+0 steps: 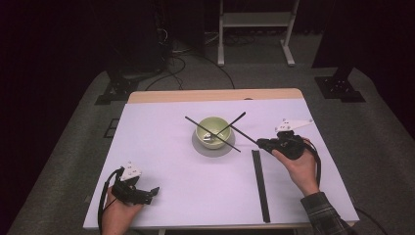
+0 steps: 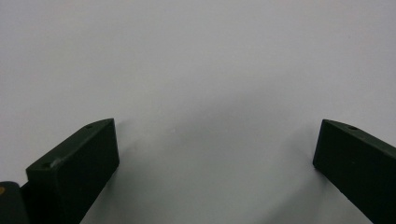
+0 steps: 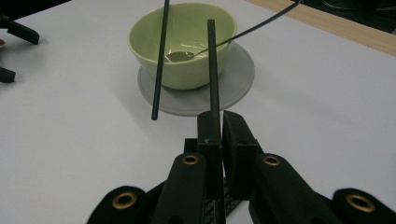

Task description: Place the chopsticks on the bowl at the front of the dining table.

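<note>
A light green bowl [image 1: 212, 129] [image 3: 182, 42] stands on a grey saucer [image 1: 212, 148] [image 3: 238, 79] at mid-table. One black chopstick [image 1: 213, 134] [image 3: 159, 65] lies across the bowl's rim. A spoon [image 3: 180, 56] rests in the bowl, its thin dark handle [image 1: 235, 121] slanting up to the back right. My right gripper [image 1: 259, 143] [image 3: 217, 116], just right of the bowl, is shut on a second black chopstick [image 1: 243, 134] [image 3: 212, 65] that points at the bowl. My left gripper [image 1: 152, 194] [image 2: 215, 140] stands open over bare table at the front left.
A long black strip [image 1: 260, 186] lies on the white table [image 1: 171, 196] in front of the right hand, running toward the front edge. A wooden edge [image 1: 215, 95] borders the table's far side. Stands and cables sit on the floor beyond.
</note>
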A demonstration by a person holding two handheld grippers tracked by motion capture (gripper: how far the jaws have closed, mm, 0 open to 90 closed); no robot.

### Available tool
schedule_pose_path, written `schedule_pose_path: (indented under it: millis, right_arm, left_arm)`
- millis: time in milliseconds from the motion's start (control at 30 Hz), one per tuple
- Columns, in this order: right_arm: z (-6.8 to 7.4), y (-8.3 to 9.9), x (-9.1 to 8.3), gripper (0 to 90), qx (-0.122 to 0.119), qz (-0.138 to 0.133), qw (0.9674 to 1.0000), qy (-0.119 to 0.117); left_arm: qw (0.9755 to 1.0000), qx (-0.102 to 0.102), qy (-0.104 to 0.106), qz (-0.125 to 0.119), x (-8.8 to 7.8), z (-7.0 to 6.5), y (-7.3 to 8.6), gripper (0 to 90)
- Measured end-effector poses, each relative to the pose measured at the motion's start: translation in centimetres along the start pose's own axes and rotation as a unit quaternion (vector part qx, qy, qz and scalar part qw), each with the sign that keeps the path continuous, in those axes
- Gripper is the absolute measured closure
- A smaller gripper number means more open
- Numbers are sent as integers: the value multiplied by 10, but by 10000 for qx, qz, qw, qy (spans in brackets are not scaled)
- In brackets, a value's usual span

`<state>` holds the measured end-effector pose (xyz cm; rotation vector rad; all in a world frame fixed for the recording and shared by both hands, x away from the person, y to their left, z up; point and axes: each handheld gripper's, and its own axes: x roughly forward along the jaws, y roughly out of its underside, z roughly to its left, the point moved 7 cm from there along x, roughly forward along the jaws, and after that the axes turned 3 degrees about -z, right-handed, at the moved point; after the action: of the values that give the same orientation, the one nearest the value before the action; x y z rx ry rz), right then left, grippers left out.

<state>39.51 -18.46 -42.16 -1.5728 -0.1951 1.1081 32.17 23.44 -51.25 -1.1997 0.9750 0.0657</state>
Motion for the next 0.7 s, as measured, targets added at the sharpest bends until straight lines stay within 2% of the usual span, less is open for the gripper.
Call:
schedule_pose_path:
  millis: [700]
  right_arm:
    - [5, -27, 36, 857, -22, -8, 9999, -149]
  left_arm:
    - [10000, 17, -7, -1, 0, 0, 0, 0]
